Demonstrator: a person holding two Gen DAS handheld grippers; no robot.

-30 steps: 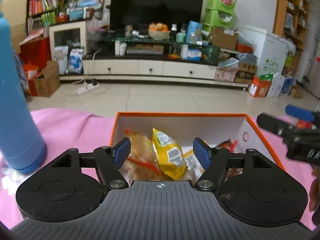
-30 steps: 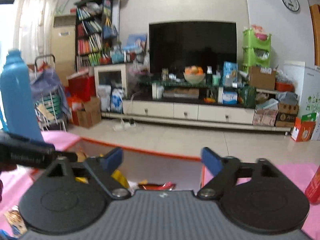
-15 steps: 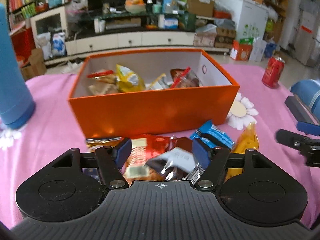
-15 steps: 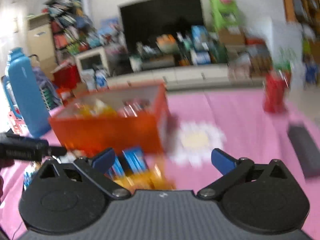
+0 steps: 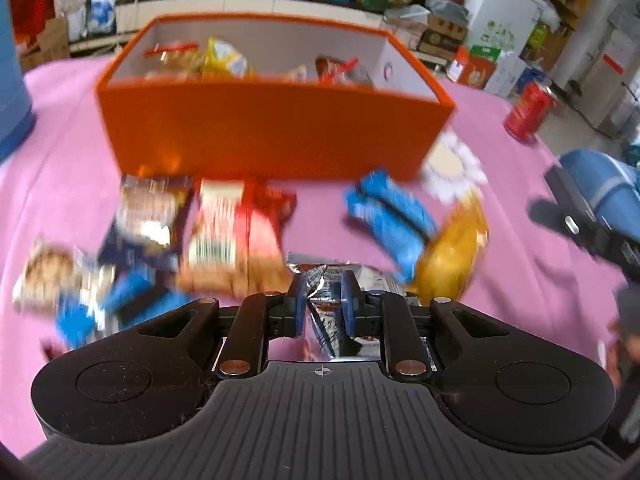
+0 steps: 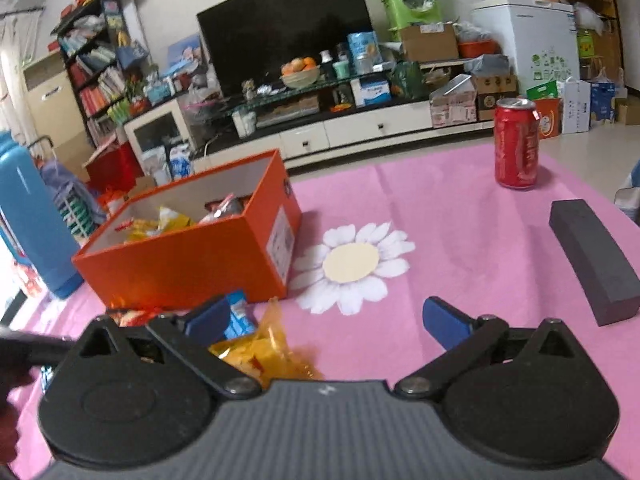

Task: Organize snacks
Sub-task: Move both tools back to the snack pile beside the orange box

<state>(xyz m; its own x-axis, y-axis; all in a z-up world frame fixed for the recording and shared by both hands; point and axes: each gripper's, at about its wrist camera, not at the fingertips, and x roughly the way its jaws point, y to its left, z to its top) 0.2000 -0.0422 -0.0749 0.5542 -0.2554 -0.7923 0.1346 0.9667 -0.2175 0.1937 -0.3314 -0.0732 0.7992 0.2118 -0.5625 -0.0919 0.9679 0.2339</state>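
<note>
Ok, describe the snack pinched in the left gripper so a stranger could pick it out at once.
Start at the orange box on the pink tablecloth; loose packets lie in a row in front of it. Nearest the camera, below the gap between the red packet and the blue one, is a silver foil packet, pinched in the left gripper. It alone is shiny, crinkled silver.

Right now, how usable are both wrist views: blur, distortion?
Left wrist: motion blur smears the loose packets and the orange box; only the left gripper and its silver wrapper read fairly sharp. Right wrist: mostly sharp, soda can crisp, fisheye bends the room edges.
</note>
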